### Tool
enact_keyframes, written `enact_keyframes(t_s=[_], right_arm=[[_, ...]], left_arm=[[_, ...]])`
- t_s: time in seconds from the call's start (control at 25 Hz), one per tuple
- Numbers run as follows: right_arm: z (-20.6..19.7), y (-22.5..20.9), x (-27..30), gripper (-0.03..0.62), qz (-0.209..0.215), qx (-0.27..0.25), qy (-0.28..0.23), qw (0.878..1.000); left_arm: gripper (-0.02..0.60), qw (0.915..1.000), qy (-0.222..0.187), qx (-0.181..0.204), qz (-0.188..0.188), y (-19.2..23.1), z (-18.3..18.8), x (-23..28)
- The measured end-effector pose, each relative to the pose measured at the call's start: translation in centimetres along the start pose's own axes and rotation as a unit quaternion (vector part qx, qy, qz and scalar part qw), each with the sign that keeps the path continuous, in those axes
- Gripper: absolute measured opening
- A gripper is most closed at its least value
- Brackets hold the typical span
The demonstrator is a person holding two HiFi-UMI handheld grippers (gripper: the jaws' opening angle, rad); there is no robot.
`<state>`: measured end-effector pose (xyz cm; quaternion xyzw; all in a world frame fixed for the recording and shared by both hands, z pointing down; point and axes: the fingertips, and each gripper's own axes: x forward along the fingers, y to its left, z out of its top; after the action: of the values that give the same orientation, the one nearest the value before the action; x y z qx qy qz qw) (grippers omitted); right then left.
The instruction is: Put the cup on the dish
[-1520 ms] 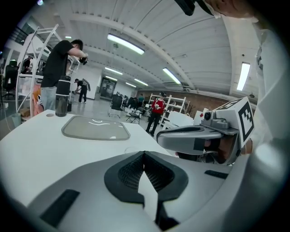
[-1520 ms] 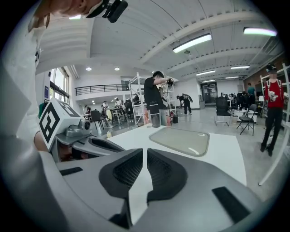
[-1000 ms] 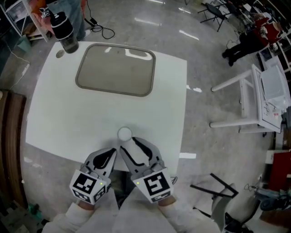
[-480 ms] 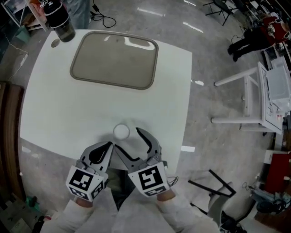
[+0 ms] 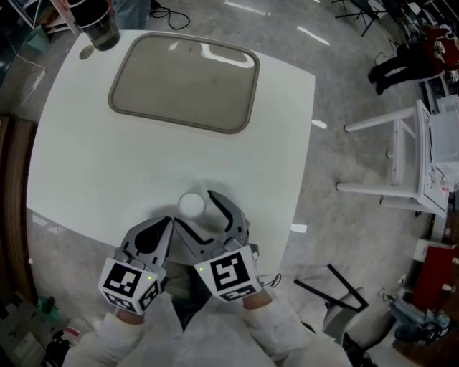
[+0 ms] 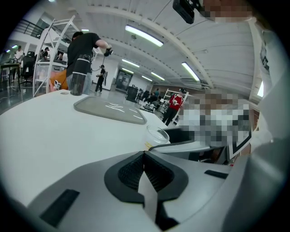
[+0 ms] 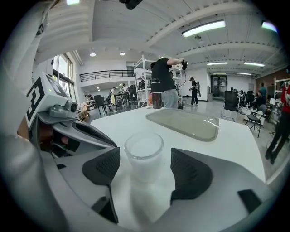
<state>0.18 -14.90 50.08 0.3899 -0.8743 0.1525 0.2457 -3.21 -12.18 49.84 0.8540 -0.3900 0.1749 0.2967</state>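
A small clear cup (image 5: pixel 191 204) stands upright on the white table (image 5: pixel 86 165) near its front edge. My right gripper (image 5: pixel 195 213) is open, its wide jaws on either side of the cup (image 7: pixel 144 154), and both pads (image 7: pixel 102 166) stand clear of it. My left gripper (image 5: pixel 166 223) rests just left of it, shut and empty, its pads (image 6: pixel 144 170) pressed together; the cup (image 6: pixel 157 134) shows beyond its tip. The dish, a shallow grey rectangular tray (image 5: pixel 183 82), lies empty at the far side of the table.
A dark tumbler (image 5: pixel 97 21) stands at the table's far left corner, beside a small round mark (image 5: pixel 86 51). A person (image 7: pixel 163 84) stands behind the table. A white side table (image 5: pixel 405 158) sits on the floor to the right.
The right gripper's jaws have spread wide from around the cup, which stays standing on the table. Both grippers have drawn slightly back toward me.
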Motion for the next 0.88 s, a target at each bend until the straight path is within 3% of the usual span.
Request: enact_keyframes(t_s=[0.76, 0.88], right_arm=[[0.5, 0.3, 2.2, 0.333, 0.011, -0.014, -0.01, 1.0], [0.4, -0.2, 2.4, 0.298, 0.001, -0.021, -0.015, 1.0]], left_arm=[[-0.005, 0.9994, -0.006, -0.024, 0.025, 2.4, -0.3, -0.3], [-0.005, 0.9994, -0.006, -0.025, 0.024, 2.5, -0.2, -0.2]])
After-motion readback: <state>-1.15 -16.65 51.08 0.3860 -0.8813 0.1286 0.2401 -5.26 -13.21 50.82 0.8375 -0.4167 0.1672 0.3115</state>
